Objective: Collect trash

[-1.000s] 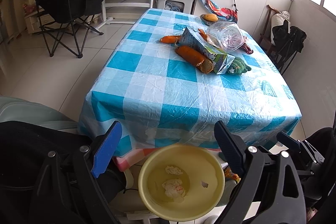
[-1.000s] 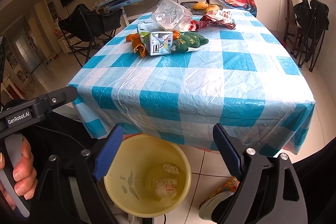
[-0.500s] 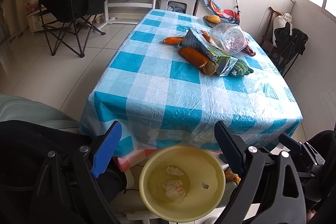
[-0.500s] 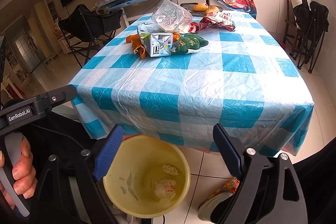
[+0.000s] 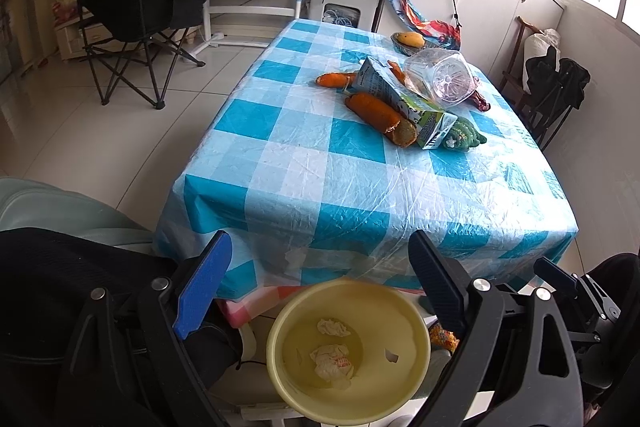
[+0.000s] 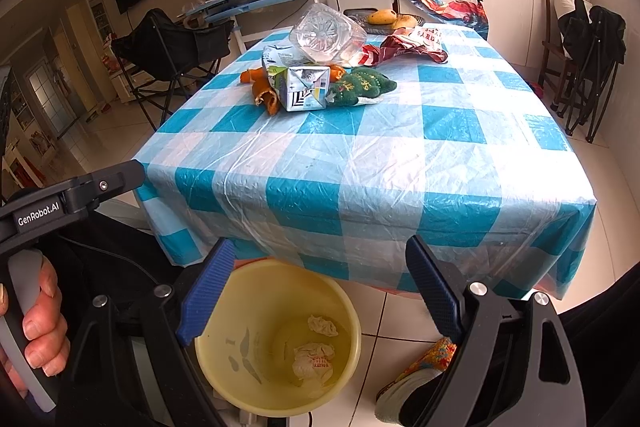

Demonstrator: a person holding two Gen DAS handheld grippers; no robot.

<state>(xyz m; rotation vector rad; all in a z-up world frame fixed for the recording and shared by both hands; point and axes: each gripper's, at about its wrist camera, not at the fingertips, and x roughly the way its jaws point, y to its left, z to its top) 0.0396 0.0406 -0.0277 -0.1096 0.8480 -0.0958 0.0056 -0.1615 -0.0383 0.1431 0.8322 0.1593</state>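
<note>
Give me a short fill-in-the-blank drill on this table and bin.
1. The tablecloth is checked white and ____.
2. The crumpled paper lies inside the yellow ____.
3. The clear bottle lies on its ____.
4. The jaws of the right gripper stand ____.

Missing words: blue; bin; side; open
</note>
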